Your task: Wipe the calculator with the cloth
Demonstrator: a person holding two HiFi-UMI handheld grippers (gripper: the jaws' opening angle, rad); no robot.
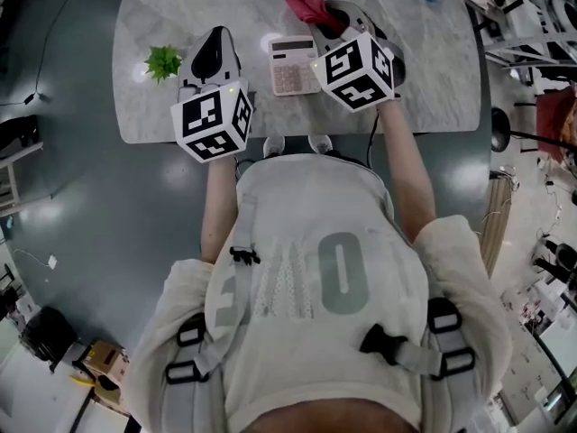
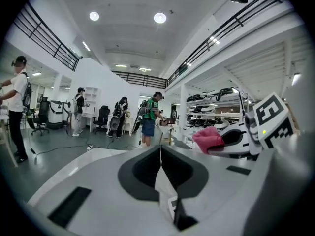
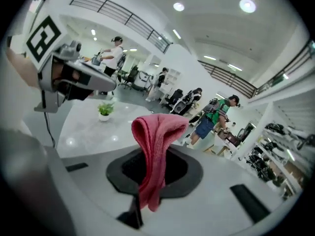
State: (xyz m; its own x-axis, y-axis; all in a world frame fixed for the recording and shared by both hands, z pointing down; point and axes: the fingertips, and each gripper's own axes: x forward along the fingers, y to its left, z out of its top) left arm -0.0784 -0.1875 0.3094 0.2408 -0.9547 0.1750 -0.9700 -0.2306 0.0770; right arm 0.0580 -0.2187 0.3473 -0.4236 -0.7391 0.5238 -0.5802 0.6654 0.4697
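Calculator (image 1: 293, 66) and worktop (image 1: 433, 79): flat on pale marble, upper centre of head view, between my tongs.
Left tongs (image 2: 160, 159): pressed together, nothing held.
Right tongs (image 1: 332, 14): clamped on pink cloth (image 3: 155, 141), which droops over them.
Plant (image 1: 163, 61): upper left.

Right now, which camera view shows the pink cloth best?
The right gripper view: the cloth fills its middle, close up, clamped in the right gripper, with its folds plain. The head view shows only a small pink bunch beyond that gripper. The left gripper view shows it small, from the side, at the right.
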